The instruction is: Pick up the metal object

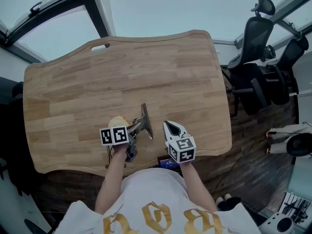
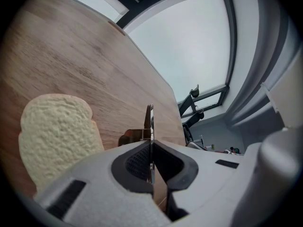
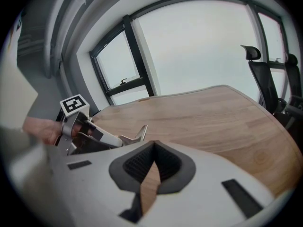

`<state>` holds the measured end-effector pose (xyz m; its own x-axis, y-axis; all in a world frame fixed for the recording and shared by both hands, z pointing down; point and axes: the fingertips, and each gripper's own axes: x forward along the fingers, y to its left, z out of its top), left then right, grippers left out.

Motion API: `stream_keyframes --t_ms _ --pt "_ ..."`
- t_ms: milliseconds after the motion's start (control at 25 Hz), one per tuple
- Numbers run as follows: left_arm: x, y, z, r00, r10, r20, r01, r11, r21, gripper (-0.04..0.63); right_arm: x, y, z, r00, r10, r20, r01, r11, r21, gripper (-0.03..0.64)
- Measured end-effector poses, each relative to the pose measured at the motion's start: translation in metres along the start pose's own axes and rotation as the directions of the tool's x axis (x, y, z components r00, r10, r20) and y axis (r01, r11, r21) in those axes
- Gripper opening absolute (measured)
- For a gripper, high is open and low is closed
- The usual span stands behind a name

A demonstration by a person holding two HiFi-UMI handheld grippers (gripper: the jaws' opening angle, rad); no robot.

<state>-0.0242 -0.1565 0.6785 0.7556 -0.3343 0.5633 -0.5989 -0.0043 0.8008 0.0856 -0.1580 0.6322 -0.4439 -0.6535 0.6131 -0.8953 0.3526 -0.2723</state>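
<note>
The metal object [image 1: 145, 118], a thin flat steel piece, stands edge-on over the wooden table [image 1: 146, 67] near its front edge. My left gripper [image 1: 138, 127] is shut on its near end; in the left gripper view the plate [image 2: 150, 119] runs straight up out of the closed pads [image 2: 139, 164]. A slice of bread [image 1: 118, 122] lies just left of that gripper, and fills the left side of its view [image 2: 54, 136]. My right gripper [image 1: 169, 126] hovers a little to the right, shut and holding nothing [image 3: 152, 150]. From there I see the metal tip [image 3: 138, 134]. Whether the plate touches the table I cannot tell.
Black office chairs [image 1: 258, 38] stand beyond the table's right edge. A small blue item [image 1: 168, 162] sits at the front edge under my right gripper. Bare wood stretches across the far half of the table [image 3: 213, 112].
</note>
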Motion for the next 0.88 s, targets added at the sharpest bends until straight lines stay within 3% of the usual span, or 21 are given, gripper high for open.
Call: stream_keyframes --t_ms 320,600,880 --pt "-0.015 -0.012 0.005 0.999 -0.009 0.047 0.007 0.998 0.055 0.020 -0.011 0.010 0.009 0.999 -0.009 0.043 0.011 0.999 -0.039 0.011" --pt "-0.033 -0.029 0.011 0.991 -0.054 0.120 0.047 0.997 0.059 0.020 -0.025 0.016 0.022 0.996 -0.017 0.090 0.024 0.997 -0.068 0.011" --pt "-0.053 -0.044 0.008 0.982 -0.076 0.173 0.055 0.991 0.123 0.020 -0.040 0.023 0.025 0.990 -0.041 0.137 0.052 0.996 -0.076 0.011"
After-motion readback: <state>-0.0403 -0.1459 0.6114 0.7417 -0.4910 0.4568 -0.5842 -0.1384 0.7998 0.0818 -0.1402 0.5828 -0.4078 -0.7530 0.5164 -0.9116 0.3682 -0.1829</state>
